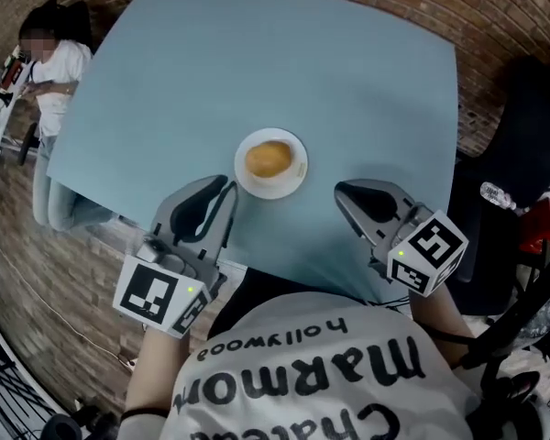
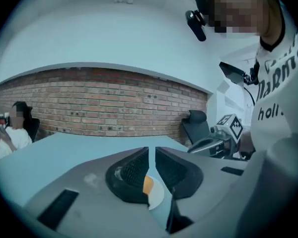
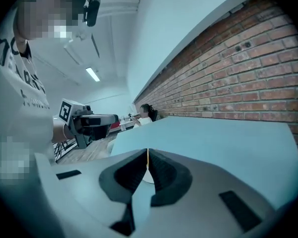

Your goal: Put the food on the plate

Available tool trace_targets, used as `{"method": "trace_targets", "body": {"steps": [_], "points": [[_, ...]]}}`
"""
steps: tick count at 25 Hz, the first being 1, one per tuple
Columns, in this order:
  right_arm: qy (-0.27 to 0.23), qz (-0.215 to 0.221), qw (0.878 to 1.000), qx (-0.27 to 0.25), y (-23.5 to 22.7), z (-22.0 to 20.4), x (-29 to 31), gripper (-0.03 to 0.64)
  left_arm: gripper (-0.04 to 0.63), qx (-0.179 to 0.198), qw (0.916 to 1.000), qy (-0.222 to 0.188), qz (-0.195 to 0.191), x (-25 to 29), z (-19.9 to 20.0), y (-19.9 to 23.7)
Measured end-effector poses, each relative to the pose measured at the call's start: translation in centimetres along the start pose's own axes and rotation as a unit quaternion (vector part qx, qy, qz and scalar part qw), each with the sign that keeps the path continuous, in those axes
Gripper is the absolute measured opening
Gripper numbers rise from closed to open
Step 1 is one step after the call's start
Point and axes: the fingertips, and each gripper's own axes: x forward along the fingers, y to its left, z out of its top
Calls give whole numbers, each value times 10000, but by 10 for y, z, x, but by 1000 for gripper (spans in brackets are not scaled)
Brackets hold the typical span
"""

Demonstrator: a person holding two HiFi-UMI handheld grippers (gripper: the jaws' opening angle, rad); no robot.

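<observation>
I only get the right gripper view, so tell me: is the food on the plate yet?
Observer: Yes. In the head view the bun lies on the plate, mid-table.
Operator: Is the left gripper carrying anything?
Observer: No. The left gripper has its jaws almost together with nothing between them, and it sits short of the plate.

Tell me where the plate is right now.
In the head view the white plate sits on the blue table near its closer edge, bread roll on it, between the left gripper and right gripper.
</observation>
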Motion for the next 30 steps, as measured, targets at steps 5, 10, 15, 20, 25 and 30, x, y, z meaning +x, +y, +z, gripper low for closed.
{"method": "trace_targets", "body": {"steps": [5,10,15,20,25,30], "points": [[-117,182,9976,-652,33,14,-10,11,6,-791,9964,-298,-97,-48,0,-30],[-328,269,9957,-820,55,26,-23,11,6,-652,9968,-418,195,-81,0,-41],[-337,159,9972,-655,61,23,-39,9,6,-136,9978,-360,546,-102,-2,-46],[-370,94,9974,-611,65,18,-52,9,6,-214,9971,-435,591,-113,-5,-58],[-315,-31,9973,-667,66,10,-61,9,6,-196,9970,-431,615,-121,-9,-71],[-294,-123,9972,-677,63,8,-67,9,6,-239,9963,-431,699,-126,-11,-71]]}}
